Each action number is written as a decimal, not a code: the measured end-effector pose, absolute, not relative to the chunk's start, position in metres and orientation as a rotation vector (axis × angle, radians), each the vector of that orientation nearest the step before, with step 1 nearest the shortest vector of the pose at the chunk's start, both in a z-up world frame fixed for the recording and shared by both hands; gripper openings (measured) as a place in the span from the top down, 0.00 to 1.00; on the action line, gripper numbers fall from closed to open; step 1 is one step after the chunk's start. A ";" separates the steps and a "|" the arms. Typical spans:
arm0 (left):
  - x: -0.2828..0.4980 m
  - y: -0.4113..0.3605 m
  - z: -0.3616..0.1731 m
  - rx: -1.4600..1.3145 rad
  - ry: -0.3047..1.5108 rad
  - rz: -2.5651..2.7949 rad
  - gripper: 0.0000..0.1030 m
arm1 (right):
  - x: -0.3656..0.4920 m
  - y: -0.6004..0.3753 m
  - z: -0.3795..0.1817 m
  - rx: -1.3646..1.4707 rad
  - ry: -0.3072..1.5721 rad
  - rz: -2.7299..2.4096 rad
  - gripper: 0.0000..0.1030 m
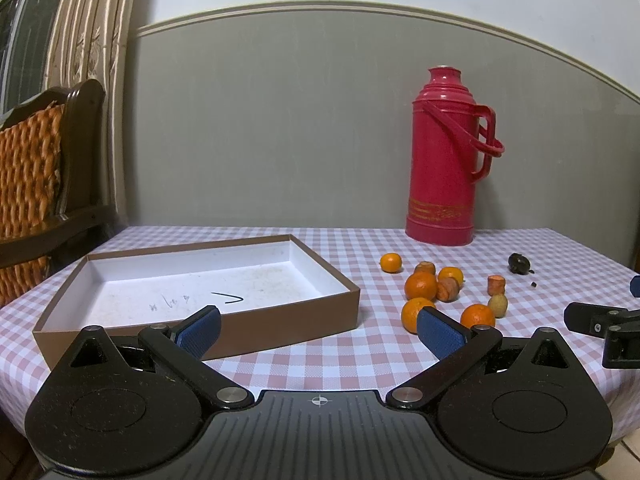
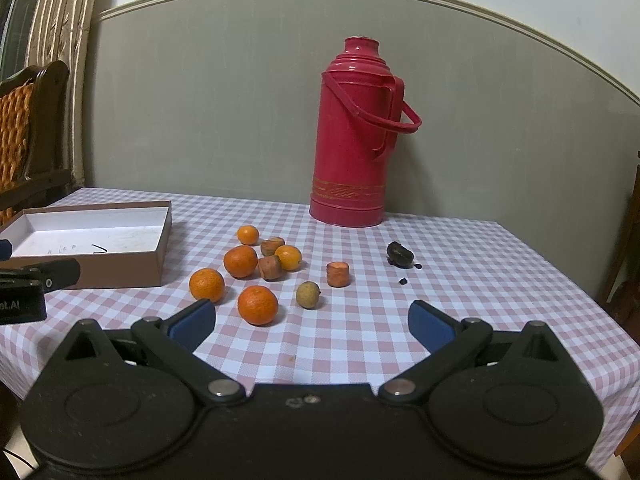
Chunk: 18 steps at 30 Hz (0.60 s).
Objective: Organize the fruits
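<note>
Both tongs hover level above the checked table (image 2: 360,344), jaws spread wide and holding nothing. The left gripper (image 1: 318,330) faces the brown box (image 1: 280,324) corner. The right gripper (image 2: 312,324) points toward the mandarins (image 2: 257,305) and carrot chunks (image 2: 337,274) just ahead, left of centre.

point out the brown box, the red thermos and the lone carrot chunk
brown box (image 1: 276,326), left wrist view, on its near outer wall
red thermos (image 2: 347,148), right wrist view, mid body
lone carrot chunk (image 2: 337,275), right wrist view, on its side
</note>
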<state>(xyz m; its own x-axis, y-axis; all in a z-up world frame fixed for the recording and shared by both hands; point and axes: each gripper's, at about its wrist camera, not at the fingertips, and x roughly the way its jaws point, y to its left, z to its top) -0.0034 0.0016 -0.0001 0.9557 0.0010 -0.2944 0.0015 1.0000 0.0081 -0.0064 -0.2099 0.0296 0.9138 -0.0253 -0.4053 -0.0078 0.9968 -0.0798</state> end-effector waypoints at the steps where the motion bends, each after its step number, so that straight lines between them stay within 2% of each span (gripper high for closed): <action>1: -0.003 0.002 0.000 0.009 0.298 0.002 0.00 | -0.007 -0.210 0.030 -0.082 0.417 -0.008 0.06; 18: -0.003 0.002 0.001 0.010 0.298 0.002 0.00 | -0.006 -0.208 0.029 -0.088 0.415 -0.009 0.06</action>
